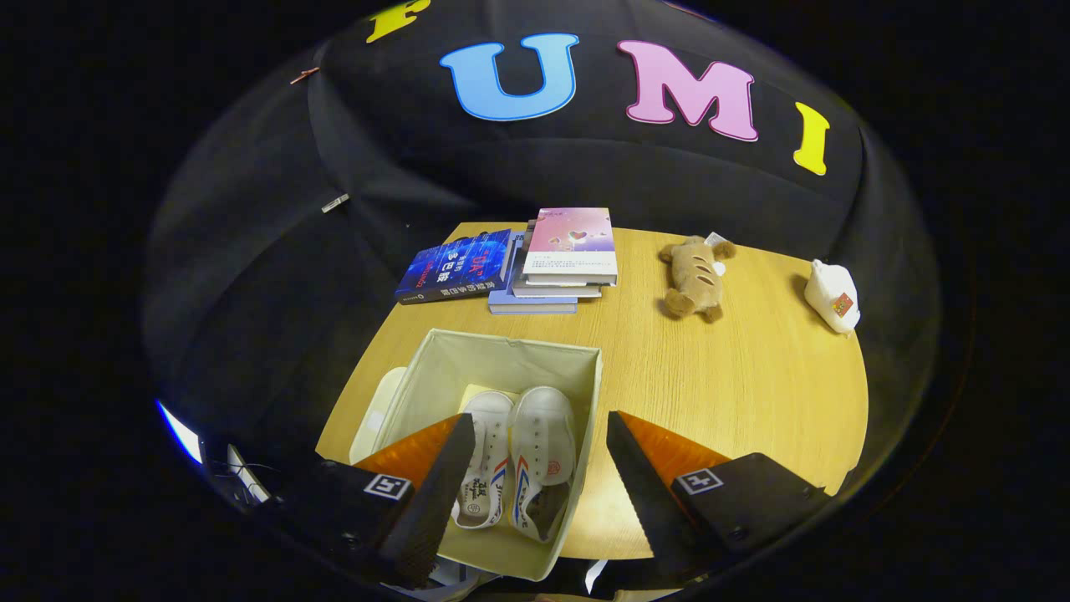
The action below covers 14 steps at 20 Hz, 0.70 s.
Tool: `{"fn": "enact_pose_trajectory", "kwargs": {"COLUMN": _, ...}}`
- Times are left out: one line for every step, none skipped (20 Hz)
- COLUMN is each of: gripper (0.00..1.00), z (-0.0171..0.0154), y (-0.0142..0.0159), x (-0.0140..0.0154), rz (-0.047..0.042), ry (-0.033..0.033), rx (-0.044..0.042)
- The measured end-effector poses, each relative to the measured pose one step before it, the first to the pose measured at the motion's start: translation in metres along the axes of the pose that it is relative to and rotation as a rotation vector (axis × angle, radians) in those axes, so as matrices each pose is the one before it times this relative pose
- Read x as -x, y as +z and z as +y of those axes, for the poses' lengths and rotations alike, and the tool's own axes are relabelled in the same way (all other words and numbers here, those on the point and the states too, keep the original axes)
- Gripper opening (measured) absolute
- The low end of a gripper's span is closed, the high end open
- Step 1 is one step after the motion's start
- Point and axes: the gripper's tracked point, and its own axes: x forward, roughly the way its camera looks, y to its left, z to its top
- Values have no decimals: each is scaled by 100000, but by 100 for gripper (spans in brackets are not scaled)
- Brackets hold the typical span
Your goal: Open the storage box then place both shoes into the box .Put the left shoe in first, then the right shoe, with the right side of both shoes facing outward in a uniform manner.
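Now, tongs [539, 439] open, two shoes [518, 456] boxed

The gripper [539, 456] hangs above the table [736, 393] with its fingers spread wide and nothing between them but air. Below them sits the open storage box [501, 355], and both white shoes [518, 456] lie side by side inside it, toes toward twelve o'clock. At about twelve, beyond the box, lies a stack of books [535, 263]. A brown plush toy [695, 278] rests near one o'clock, a small white toy [833, 294] near two.
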Motion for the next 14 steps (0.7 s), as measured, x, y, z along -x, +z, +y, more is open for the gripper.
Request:
{"fn": "enact_pose_trajectory", "kwargs": {"gripper": 100, "z": -143, "y": -73, "x": 125, "rz": -283, "ry": 361, "rx": -495}}
{"fn": "enact_pose_trajectory", "kwargs": {"gripper": 99, "z": -42, "y": 173, "x": 151, "rz": -919, "ry": 1285, "rx": -821}}
{"fn": "enact_pose_trajectory", "kwargs": {"gripper": 100, "z": -403, "y": -44, "x": 224, "rz": -215, "ry": 106, "rx": -135}}
{"fn": "enact_pose_trajectory", "kwargs": {"gripper": 99, "z": -612, "y": 106, "x": 256, "rz": -844, "ry": -251, "rx": 274}}
{"fn": "enact_pose_trajectory", "kwargs": {"gripper": 99, "z": -653, "y": 291, "x": 242, "rz": -1479, "ry": -227, "rx": 6}}
{"fn": "enact_pose_trajectory", "kwargs": {"gripper": 100, "z": -795, "y": 245, "x": 289, "rz": -1490, "ry": -486, "rx": -179}}
{"fn": "enact_pose_trajectory", "kwargs": {"gripper": 99, "z": -862, "y": 388, "x": 371, "rz": -2093, "ry": -318, "rx": -285}}
{"fn": "enact_pose_trajectory", "kwargs": {"gripper": 99, "z": -972, "y": 522, "x": 333, "rz": -2260, "ry": -501, "rx": 87}}
{"fn": "enact_pose_trajectory", "kwargs": {"gripper": 99, "z": -1186, "y": 469, "x": 391, "rz": -2580, "ry": -951, "rx": 591}}
{"fn": "enact_pose_trajectory", "kwargs": {"gripper": 99, "z": -1299, "y": 422, "x": 460, "rz": -2190, "ry": -1403, "rx": 912}}
{"fn": "enact_pose_trajectory", "kwargs": {"gripper": 99, "z": -1300, "y": 409, "x": 353, "rz": -2366, "ry": -1265, "rx": 616}}
{"fn": "enact_pose_trajectory", "kwargs": {"gripper": 100, "z": -1238, "y": 527, "x": 497, "rz": -2768, "ry": -930, "rx": 376}}
{"fn": "enact_pose_trajectory", "kwargs": {"gripper": 99, "z": -1284, "y": 540, "x": 550, "rz": -2729, "ry": -981, "rx": 125}}
{"fn": "enact_pose_trajectory", "kwargs": {"gripper": 99, "z": -1319, "y": 702, "x": 540, "rz": -3042, "ry": -777, "rx": 131}}
